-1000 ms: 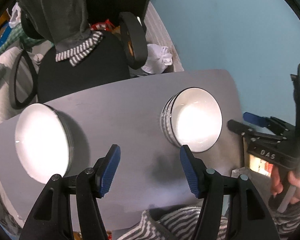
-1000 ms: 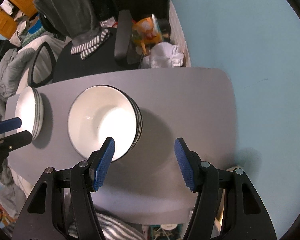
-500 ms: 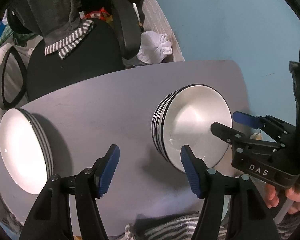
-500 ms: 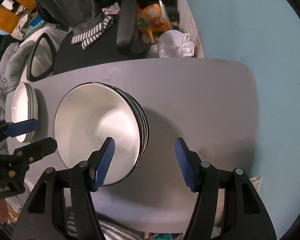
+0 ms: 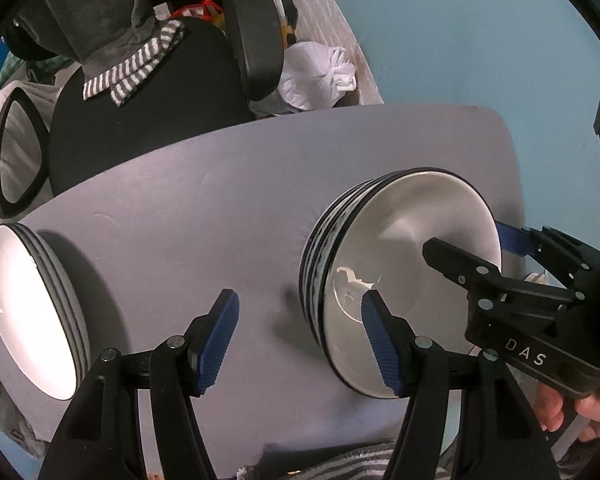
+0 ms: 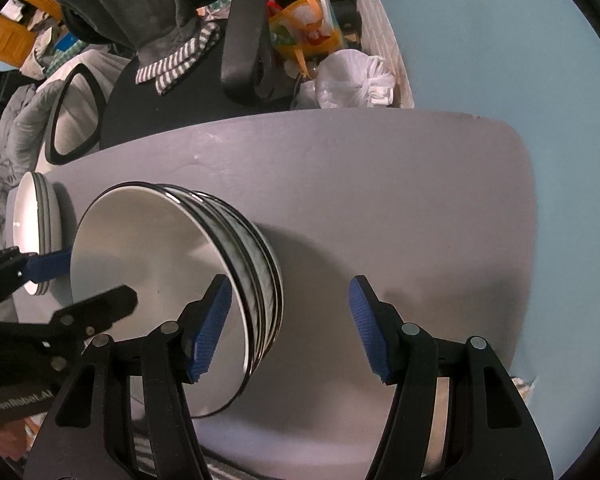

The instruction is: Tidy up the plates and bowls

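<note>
A stack of white bowls with black rims point(image 5: 412, 264) stands on the grey table point(image 5: 204, 216); it also shows in the right wrist view point(image 6: 148, 264). A stack of white plates point(image 5: 24, 312) sits at the table's left end, also in the right wrist view point(image 6: 30, 216). My left gripper point(image 5: 300, 320) is open and empty, straddling the bowl stack's left rim. My right gripper point(image 6: 288, 320) is open and empty, straddling its right rim; it shows in the left wrist view point(image 5: 468, 248) at the bowls' right side.
A black office chair point(image 5: 148, 112) draped with grey and striped clothes stands behind the table. A white tied bag point(image 6: 352, 80) lies by the blue wall point(image 6: 500, 40). Striped fabric point(image 5: 352, 460) lies at the table's near edge.
Both grippers have come down and closer to the bowl stack, one on each side. The bowls and plates have not moved on the table.
</note>
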### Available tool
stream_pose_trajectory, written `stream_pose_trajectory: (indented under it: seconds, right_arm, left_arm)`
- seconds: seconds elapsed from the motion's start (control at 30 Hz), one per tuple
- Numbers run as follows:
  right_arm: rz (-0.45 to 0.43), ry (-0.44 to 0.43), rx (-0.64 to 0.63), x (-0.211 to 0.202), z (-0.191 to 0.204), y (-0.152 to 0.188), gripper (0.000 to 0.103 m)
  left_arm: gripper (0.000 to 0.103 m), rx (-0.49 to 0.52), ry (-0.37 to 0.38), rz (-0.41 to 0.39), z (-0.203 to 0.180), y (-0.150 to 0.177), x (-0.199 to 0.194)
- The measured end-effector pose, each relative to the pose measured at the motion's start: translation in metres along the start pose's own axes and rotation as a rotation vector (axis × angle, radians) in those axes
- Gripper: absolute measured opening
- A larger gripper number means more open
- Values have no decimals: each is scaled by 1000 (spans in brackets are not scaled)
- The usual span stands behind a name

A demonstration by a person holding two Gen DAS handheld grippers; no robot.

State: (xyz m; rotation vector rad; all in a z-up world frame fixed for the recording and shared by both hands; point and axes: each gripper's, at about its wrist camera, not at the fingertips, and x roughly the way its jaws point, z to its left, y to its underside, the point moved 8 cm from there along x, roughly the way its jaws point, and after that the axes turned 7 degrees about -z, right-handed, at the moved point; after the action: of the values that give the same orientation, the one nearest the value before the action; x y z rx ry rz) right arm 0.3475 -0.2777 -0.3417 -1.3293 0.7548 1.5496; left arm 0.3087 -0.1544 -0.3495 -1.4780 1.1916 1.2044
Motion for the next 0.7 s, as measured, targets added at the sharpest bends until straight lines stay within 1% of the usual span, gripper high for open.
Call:
stream_pose_trajectory:
  seconds: [0.27, 0.37, 0.5, 0.57, 0.6, 0.67, 0.7]
  right_arm:
    - [12, -22, -1, 10, 0, 2, 61]
    - [6, -36, 14, 10, -1, 1, 61]
    - [7, -55, 43, 12, -2, 2, 61]
    - [7, -59, 52, 12, -2, 4, 61]
    - [7, -60, 54, 13, -1, 3, 61]
    - [11, -58, 61, 12, -1, 4, 61]
    - [15, -57, 62, 13, -1, 3, 61]
  left_arm:
    - [65, -8, -4, 16, -3, 4, 10]
    - [65, -25, 9, 15, -2, 3, 11]
    - [65, -26, 2, 24, 1, 2, 15]
    - [63, -23, 0, 25, 2, 1, 17]
    - [62, -28, 13, 21, 1, 1, 17]
    - [58, -38, 27, 22, 1, 0, 17]
    - [54, -39, 31, 19, 0, 0, 17]
